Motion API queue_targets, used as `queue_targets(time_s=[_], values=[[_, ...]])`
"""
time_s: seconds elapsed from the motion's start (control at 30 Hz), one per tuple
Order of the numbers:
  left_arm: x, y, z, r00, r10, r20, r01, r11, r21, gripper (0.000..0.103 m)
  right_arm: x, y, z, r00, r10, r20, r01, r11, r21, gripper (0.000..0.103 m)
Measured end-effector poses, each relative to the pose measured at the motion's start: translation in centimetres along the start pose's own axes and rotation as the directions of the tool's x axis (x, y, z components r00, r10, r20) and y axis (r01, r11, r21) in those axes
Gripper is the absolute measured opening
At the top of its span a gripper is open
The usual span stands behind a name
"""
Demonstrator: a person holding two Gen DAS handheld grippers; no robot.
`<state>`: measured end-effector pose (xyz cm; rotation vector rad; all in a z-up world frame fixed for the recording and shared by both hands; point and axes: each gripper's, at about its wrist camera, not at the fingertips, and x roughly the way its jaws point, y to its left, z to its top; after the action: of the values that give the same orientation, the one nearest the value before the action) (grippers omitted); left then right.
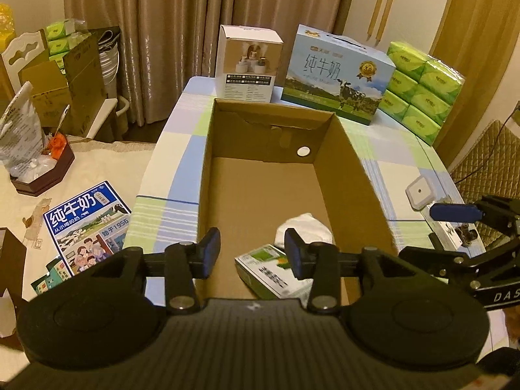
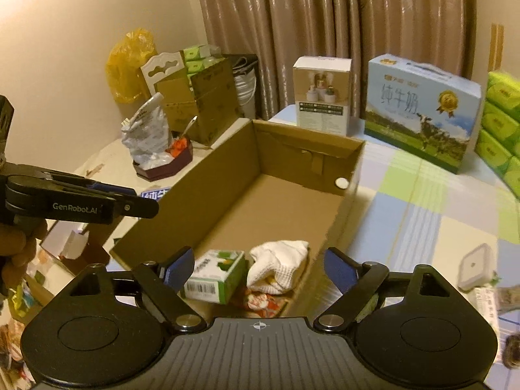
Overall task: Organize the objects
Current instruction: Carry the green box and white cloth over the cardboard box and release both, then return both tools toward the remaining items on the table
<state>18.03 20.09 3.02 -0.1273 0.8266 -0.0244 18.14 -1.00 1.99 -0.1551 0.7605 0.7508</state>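
Note:
An open cardboard box point(image 1: 364, 175) point(image 2: 208, 175) lies on the checked tablecloth. In its near end lie a small green and white carton point(image 1: 266, 271) point(image 2: 216, 276), a white cloth point(image 1: 308, 229) point(image 2: 279, 265) and a red and white wrapper point(image 2: 260, 302). My left gripper point(image 1: 253, 253) is open and empty above the box's near end. My right gripper point(image 2: 258, 268) is open and empty above the same end, and it also shows at the right in the left wrist view point(image 1: 455, 224).
At the table's far end stand a white product box point(image 1: 248, 63) point(image 2: 321, 94), a milk carton case point(image 1: 338, 74) point(image 2: 422, 110) and green tissue packs point(image 1: 422, 87) point(image 2: 500, 123). A small white square device point(image 1: 419, 191) point(image 2: 476, 266) lies right of the box. A milk leaflet point(image 1: 87, 224), a tray with bags point(image 1: 42, 169) and cardboard boxes are at left.

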Motion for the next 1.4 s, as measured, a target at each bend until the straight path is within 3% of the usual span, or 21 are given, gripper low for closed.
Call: queue_targets(time_s=[0.07, 0.2, 0.37, 0.43, 0.77, 1.13, 1.4], values=[[-0.7, -0.6, -0.3, 1.0, 0.002, 0.005, -0.002, 1.0, 0.003, 0.046, -1.2, 0.0, -0.5, 1.0, -0.013, 0.007, 0.013, 1.0, 0.004, 0.085], [-2.6, -2.3, -0.9, 1.0, 0.006, 0.022, -0.006, 1.0, 0.018, 0.051, -3.8, -0.4, -1.5, 0.999, -0.036, 0.033, 0.036, 0.999, 0.02, 0.086], [-4.7, -4.8, -1.4, 0.998, -0.008, 0.057, 0.006, 0.999, 0.041, 0.072, -7.4, -1.3, -2.4, 0.994, -0.079, 0.074, 0.076, 0.996, 0.043, 0.088], [-5.5, -6.1, -1.5, 0.997, -0.017, 0.071, 0.014, 0.998, 0.053, 0.074, -9.0, -1.9, -2.9, 0.991, -0.098, 0.091, 0.093, 0.994, 0.058, 0.089], [-7.6, -13.2, -2.3, 0.986, -0.105, 0.132, 0.088, 0.988, 0.128, 0.099, -16.8, -6.7, -6.0, 0.959, -0.243, 0.144, 0.224, 0.965, 0.134, 0.095], [-6.1, -20.0, -4.3, 0.98, -0.169, 0.105, 0.147, 0.971, 0.189, 0.102, -22.4, -12.4, -11.8, 0.916, -0.386, 0.11, 0.351, 0.903, 0.246, 0.097], [-4.4, -22.9, -5.6, 0.979, -0.195, 0.061, 0.178, 0.961, 0.212, 0.102, -24.0, -15.5, -14.9, 0.903, -0.425, 0.065, 0.387, 0.869, 0.309, 0.097]])
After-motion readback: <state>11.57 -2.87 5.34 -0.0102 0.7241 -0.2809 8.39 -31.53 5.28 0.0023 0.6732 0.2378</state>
